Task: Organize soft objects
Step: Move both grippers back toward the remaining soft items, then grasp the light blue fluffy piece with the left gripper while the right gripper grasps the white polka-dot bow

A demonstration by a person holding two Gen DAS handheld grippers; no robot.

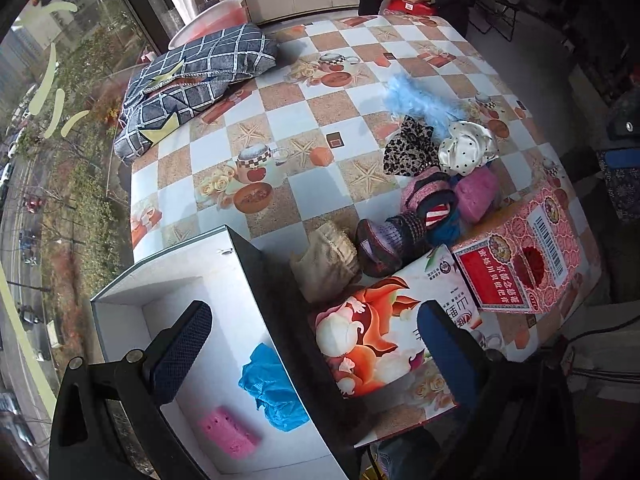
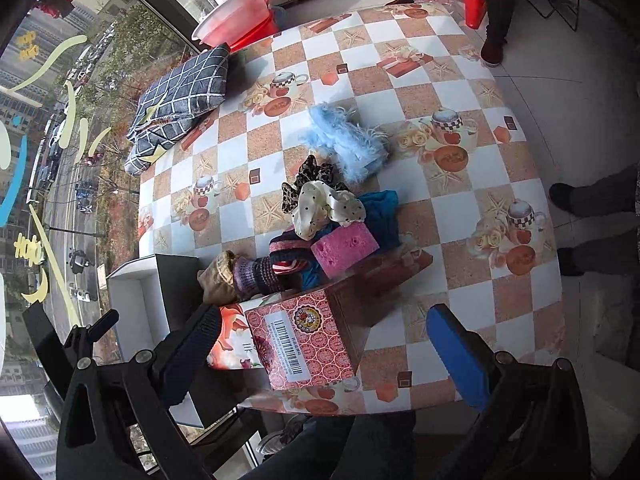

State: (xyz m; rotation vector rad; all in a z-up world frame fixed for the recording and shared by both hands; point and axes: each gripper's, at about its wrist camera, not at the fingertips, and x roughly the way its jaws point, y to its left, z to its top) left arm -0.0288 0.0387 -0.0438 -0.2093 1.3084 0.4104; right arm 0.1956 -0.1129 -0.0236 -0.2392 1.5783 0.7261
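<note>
Now my left gripper [image 1: 316, 354] and right gripper [image 2: 334, 352] both gape wide, empty. Inside the white box [image 1: 120, 296] the pink sponge [image 1: 230, 432] lies lengthwise along the wall, beside blue cloth [image 1: 272, 386]. Box writing is unreadable.

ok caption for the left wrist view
Open left gripper above white box holding pink sponge and blue cloth.

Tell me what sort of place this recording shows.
Probably a lived-in flat or enclosed balcony several floors up: a table with a patterned vinyl tablecloth, a floor-to-ceiling window overlooking a street, and a folded plaid quilt.
</note>
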